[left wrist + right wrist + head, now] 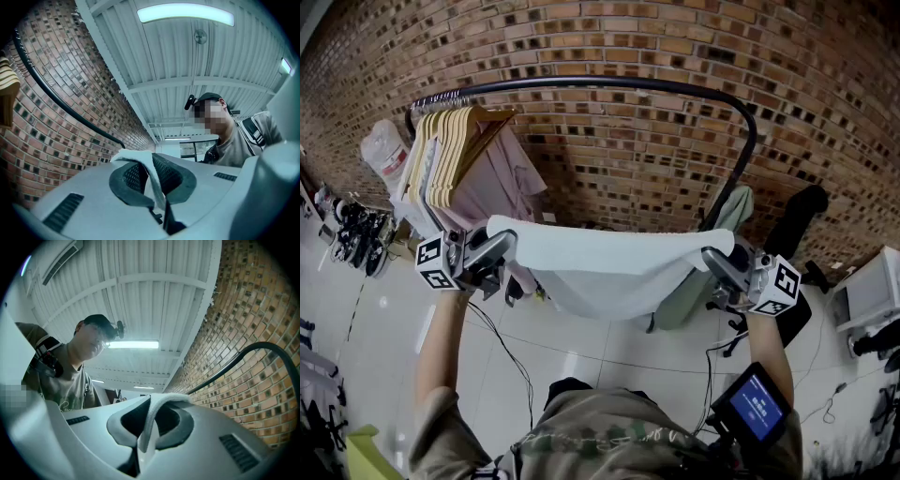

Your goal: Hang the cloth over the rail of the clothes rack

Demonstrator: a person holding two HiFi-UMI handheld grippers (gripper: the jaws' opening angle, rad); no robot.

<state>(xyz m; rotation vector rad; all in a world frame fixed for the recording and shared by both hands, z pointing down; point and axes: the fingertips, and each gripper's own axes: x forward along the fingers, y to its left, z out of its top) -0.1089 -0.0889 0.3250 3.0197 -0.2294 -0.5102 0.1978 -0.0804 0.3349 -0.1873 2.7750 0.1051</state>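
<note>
1. The fingers (174, 182) of the left gripper (501, 247) are clamped on one top corner of the pale white cloth (609, 264).
2. The right gripper (718, 262) pinches the opposite corner.
3. The cloth hangs stretched between them, on the person's side of the black curved metal rail (609, 84) of the clothes rack and apart from it.
4. Pale wooden hangers (453, 150) crowd the rail's left end.

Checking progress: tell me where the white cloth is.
In the head view, the white cloth hangs stretched between the left gripper and right gripper, below the black rack rail.
</note>
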